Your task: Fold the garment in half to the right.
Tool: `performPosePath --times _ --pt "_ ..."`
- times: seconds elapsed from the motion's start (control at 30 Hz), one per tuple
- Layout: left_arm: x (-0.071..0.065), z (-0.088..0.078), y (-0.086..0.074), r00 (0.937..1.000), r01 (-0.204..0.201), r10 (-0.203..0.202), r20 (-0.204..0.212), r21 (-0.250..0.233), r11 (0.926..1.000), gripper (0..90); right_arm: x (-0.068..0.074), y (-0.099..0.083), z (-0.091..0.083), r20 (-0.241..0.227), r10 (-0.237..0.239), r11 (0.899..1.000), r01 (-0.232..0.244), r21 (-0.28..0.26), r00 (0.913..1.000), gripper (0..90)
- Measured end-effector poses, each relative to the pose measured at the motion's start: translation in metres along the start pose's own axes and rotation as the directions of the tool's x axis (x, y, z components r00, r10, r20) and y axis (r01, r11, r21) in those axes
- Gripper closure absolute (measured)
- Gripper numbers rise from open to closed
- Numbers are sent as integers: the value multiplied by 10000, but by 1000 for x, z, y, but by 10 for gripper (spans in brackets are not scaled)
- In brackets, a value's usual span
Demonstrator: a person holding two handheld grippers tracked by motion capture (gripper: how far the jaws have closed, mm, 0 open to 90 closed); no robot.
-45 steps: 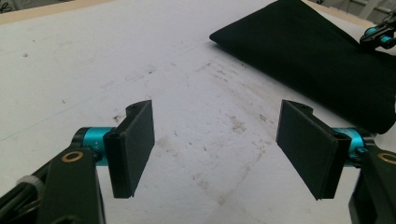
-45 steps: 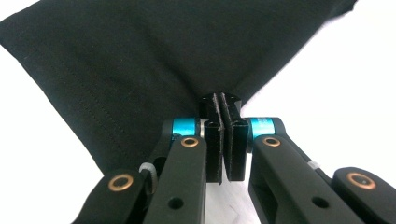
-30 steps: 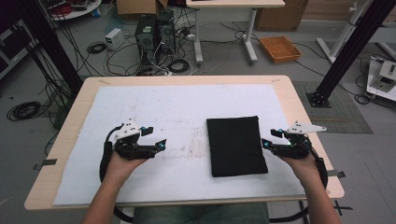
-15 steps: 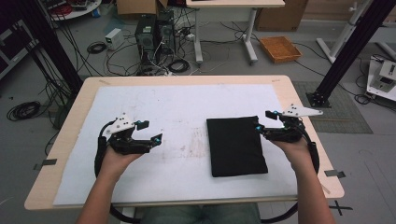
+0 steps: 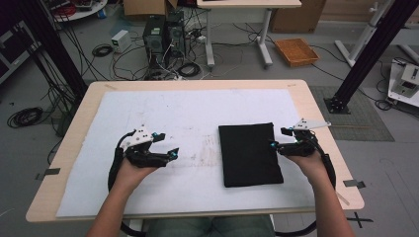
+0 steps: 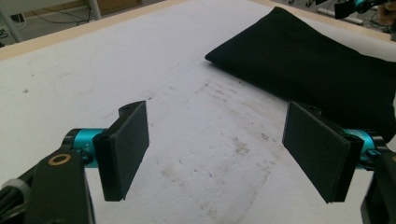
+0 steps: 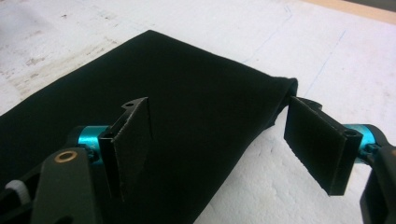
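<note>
Since a second ago the right gripper has shifted to the cloth's far right corner, its jaws just opening — gaping, one over the cloth. Left gripper gapes empty on the white mat.

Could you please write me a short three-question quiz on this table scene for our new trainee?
1. True or false: the right gripper is clamped on the black cloth.
2. Which gripper is nearer the cloth: A) left B) right?
3. What covers the table under the cloth?

Key:
1. False: its jaws have just been opening and stand apart at the cloth's edge, pressing on nothing.
2. B.
3. A white sheet, smudged in places.
</note>
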State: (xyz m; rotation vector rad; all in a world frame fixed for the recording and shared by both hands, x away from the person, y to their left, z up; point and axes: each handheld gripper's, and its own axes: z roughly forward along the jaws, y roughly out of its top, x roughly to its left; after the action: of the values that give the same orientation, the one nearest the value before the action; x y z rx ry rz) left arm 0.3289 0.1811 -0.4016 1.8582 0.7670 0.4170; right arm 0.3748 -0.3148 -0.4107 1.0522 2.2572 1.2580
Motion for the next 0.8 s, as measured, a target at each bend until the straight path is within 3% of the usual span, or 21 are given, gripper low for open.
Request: performPosePath --times 0.27,0.8 --pt "1 -3 -2 9997 231 -230 -104 75 9997 229 0 2 0 25 15 10000 -15 -47 10000 233" --pt "3 -4 -2 9994 286 -286 -192 25 9996 230 1 3 5 152 20 10000 -20 26 9999 232"
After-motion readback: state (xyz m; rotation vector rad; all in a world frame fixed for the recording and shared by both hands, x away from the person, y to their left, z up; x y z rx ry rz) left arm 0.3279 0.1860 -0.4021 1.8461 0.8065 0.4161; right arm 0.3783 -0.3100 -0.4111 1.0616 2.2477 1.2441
